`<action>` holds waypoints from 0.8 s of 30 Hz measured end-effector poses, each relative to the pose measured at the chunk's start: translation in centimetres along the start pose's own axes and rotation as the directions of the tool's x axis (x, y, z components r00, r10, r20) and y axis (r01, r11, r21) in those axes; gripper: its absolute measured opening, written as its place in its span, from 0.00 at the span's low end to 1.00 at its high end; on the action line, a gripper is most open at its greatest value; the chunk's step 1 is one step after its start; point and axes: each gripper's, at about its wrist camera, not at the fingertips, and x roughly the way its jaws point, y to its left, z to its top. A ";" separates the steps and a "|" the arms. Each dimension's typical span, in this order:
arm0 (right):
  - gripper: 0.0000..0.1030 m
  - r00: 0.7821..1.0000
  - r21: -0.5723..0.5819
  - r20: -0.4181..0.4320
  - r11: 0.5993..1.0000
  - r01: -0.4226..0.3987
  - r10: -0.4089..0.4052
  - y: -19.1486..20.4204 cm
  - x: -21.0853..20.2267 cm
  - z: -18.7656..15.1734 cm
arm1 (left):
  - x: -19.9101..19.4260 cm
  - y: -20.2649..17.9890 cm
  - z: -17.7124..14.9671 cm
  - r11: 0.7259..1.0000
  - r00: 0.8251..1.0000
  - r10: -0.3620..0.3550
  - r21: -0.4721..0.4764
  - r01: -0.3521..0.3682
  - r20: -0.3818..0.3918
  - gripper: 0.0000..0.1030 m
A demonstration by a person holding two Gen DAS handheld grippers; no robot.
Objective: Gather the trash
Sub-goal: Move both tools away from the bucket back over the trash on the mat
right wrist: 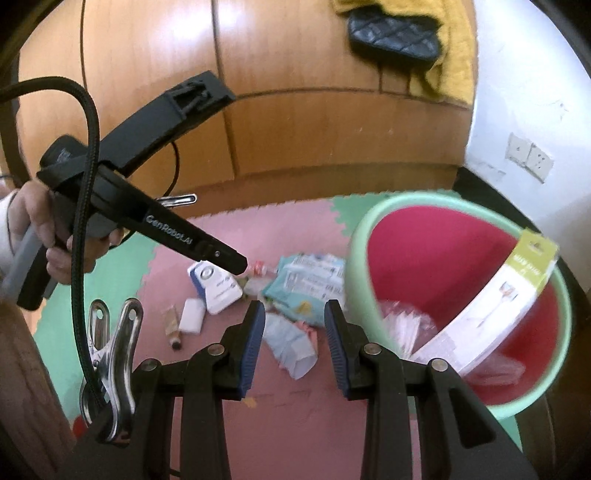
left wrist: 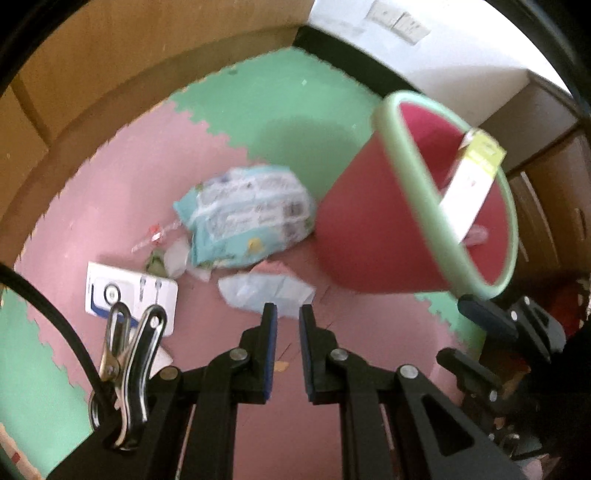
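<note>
Left gripper point(left wrist: 288, 314): jaws nearly closed, a narrow gap, empty. Right gripper point(right wrist: 294, 312): jaws partly open, empty. Crumpled paper wrapper point(left wrist: 264, 290) lies just beyond your left tips, wipes pack point(left wrist: 245, 218) at 11 o'clock, bin point(left wrist: 443, 199) at 2 o'clock. Open wider before you descend; pinch the wrapper's raised fold.

I am working in a room of a home, likely a child's play corner. The floor point(left wrist: 122, 206) is covered with interlocking foam puzzle mats in pink and green. Wooden cabinet doors point(right wrist: 295, 92) line the wall, with a quilted black bag point(right wrist: 393, 35) hanging over a yellow cloth point(right wrist: 452, 70). A white wall point(right wrist: 524, 92) carries wall sockets point(right wrist: 530, 157), and household packaging lies scattered beside a small bin point(right wrist: 458, 295).
</note>
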 end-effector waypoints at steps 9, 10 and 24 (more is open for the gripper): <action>0.34 0.996 -0.071 -0.084 0.997 -0.022 0.016 2.7 3.8 -2.7 | 3.3 1.8 -1.3 0.999 0.998 0.028 -0.021 -0.030 -0.056 0.11; 0.34 0.996 -0.073 -0.090 0.997 -0.024 0.017 2.9 4.2 -2.9 | 3.7 2.0 -1.4 0.999 0.998 0.034 -0.020 -0.035 -0.062 0.11; 0.34 0.979 0.040 -0.203 0.999 -0.027 0.035 2.8 10.7 -7.0 | 10.8 5.9 -2.0 0.997 0.990 -0.008 -0.079 -0.003 -0.138 0.16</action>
